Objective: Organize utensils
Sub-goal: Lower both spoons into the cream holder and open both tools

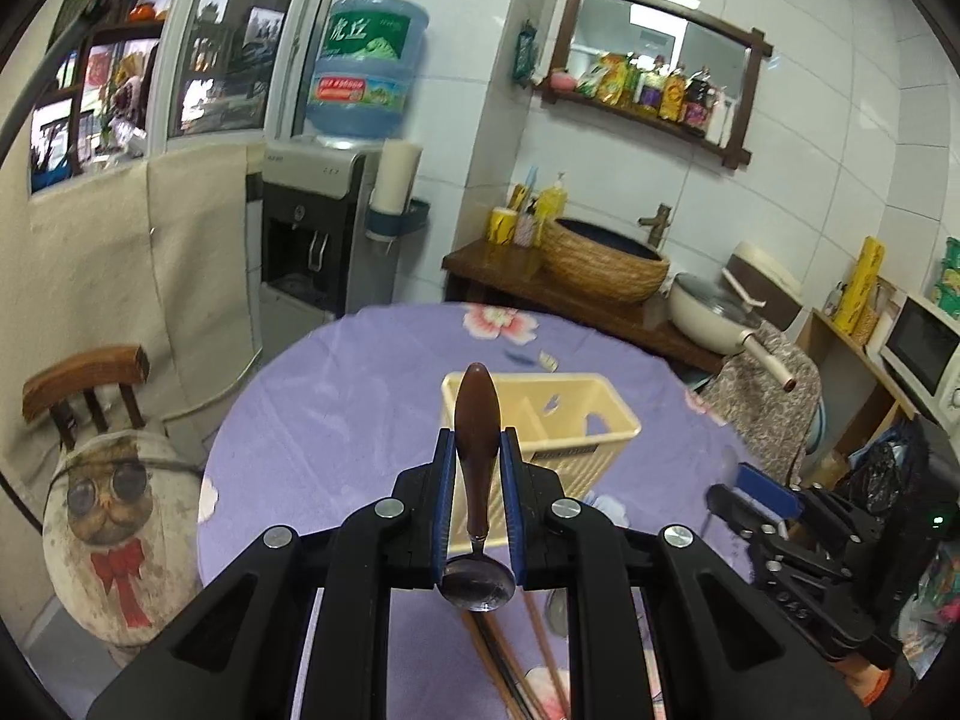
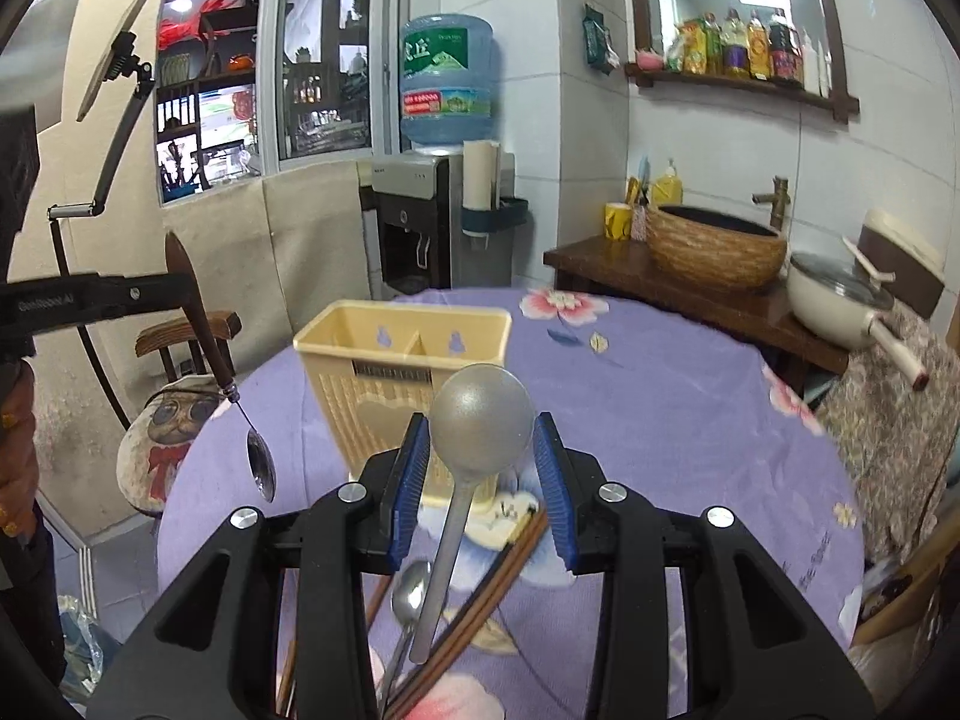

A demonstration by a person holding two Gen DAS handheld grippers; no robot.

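Worktop (image 2: 690, 420), round and draped in a lilac flowered cloth, is seen with its far rim close to a wooden sink counter (image 2: 600, 264) and its left rim near a chair (image 1: 84, 384) with an owl-print cushion. Open cloth is left to the right of and behind the cream two-compartment utensil holder (image 2: 402, 360), which stands upright near the middle. Left tool (image 1: 478, 480) is pressed together on the brown wooden handle of a small spoon (image 1: 477, 420), held clear of the cloth, handle pointing away and metal bowl hanging near the camera. Right tool (image 2: 480, 480) is pinching the round bowl of a grey ladle (image 2: 480, 426), whose handle slopes down toward the camera, just in front of the holder. Brown chopsticks (image 2: 498, 576) and a steel spoon (image 2: 408, 594) are left lying on the cloth beneath the tools. White tiled walls, a water dispenser (image 2: 420, 216) and a framed mirror shelf (image 2: 738, 30) are noted behind.
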